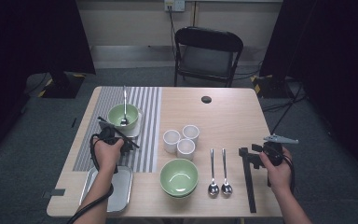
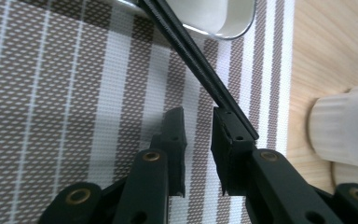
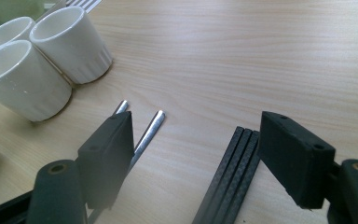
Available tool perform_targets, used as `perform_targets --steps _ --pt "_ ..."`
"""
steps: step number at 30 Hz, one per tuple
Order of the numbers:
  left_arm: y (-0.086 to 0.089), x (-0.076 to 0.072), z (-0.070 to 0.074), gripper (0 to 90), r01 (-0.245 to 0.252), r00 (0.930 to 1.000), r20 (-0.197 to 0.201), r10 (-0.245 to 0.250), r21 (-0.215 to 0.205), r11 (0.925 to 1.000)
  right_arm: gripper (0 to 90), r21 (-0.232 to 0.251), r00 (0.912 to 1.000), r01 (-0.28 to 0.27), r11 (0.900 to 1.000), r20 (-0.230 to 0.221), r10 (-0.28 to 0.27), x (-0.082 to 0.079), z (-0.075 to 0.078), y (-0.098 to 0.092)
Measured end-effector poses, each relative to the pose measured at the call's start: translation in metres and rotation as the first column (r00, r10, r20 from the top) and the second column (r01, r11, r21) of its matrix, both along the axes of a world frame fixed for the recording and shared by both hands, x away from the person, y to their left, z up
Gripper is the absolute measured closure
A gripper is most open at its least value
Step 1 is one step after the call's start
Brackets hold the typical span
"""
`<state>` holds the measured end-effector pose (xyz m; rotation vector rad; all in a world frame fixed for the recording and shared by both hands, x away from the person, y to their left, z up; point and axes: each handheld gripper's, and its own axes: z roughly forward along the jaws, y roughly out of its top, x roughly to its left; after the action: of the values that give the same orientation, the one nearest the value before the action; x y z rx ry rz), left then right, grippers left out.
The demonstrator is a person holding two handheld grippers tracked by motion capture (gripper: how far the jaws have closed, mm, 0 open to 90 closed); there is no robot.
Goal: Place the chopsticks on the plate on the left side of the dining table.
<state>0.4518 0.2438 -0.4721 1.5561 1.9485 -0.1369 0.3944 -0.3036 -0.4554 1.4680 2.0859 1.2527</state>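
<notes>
My left gripper [image 1: 120, 140] hovers over the striped placemat [image 2: 51, 93], just in front of a small metal tray [image 1: 136, 128] holding a green bowl [image 1: 114, 115] with a spoon in it. Its jaws stand a narrow gap apart with only mat showing between them [image 2: 198, 112]. A pair of black chopsticks [image 2: 191, 60] slants from the tray rim [image 2: 223, 28] down to the tip of one jaw. My right gripper [image 1: 249, 156] is wide open [image 3: 196, 119] low over the wood. A second bundle of black chopsticks [image 3: 233, 172] lies between its jaws and two spoon handles [image 3: 151, 128] lie by the other jaw.
Three white cups [image 1: 179, 140] stand mid-table, one close beside my left gripper [image 2: 345, 126]. Stacked green bowls [image 1: 179, 177] sit near the front edge beside two spoons [image 1: 219, 172]. A flat metal tray [image 1: 121, 186] lies front left. A folding chair [image 1: 207, 51] stands beyond the table.
</notes>
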Motion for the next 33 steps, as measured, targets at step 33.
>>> perform_targets --steps 33 --pt "-0.016 0.018 0.002 74.3 0.015 0.9999 -0.004 -0.015 0.002 0.9999 26.3 0.011 1.0000 0.001 1.000 0.005 -0.001 0.001 0.001 -0.002"
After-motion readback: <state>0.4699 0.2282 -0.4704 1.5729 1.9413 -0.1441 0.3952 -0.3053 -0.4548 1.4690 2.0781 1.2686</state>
